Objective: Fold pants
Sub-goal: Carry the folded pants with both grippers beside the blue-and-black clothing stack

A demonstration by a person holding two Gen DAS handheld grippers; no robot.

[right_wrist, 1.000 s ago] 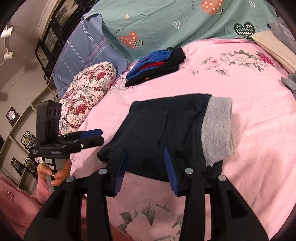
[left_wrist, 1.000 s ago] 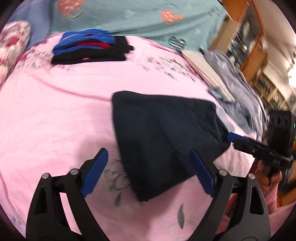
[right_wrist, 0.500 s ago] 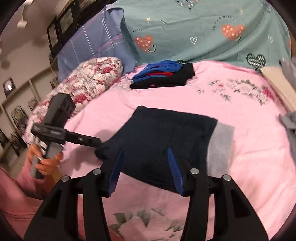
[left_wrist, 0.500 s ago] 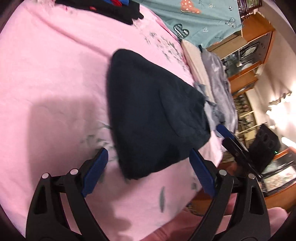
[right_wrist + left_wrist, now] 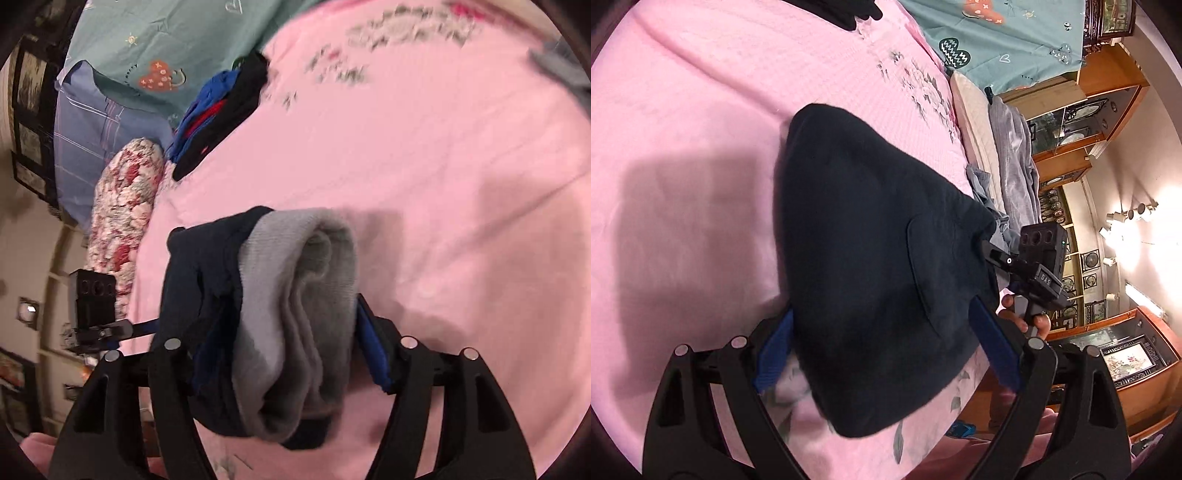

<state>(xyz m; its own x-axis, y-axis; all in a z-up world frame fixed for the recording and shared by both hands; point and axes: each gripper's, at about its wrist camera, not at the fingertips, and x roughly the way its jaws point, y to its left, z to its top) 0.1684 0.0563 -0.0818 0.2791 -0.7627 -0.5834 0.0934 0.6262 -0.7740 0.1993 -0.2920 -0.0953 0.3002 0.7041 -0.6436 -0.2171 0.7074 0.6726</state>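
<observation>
Nearby, clothes stack (image 5: 218,110), floral pillow (image 5: 125,199), grey garments (image 5: 1015,155) beside pants (image 5: 871,258)

Only "DAS" can be read — white letters on the right hand-held gripper (image 5: 991,254) body.
</observation>
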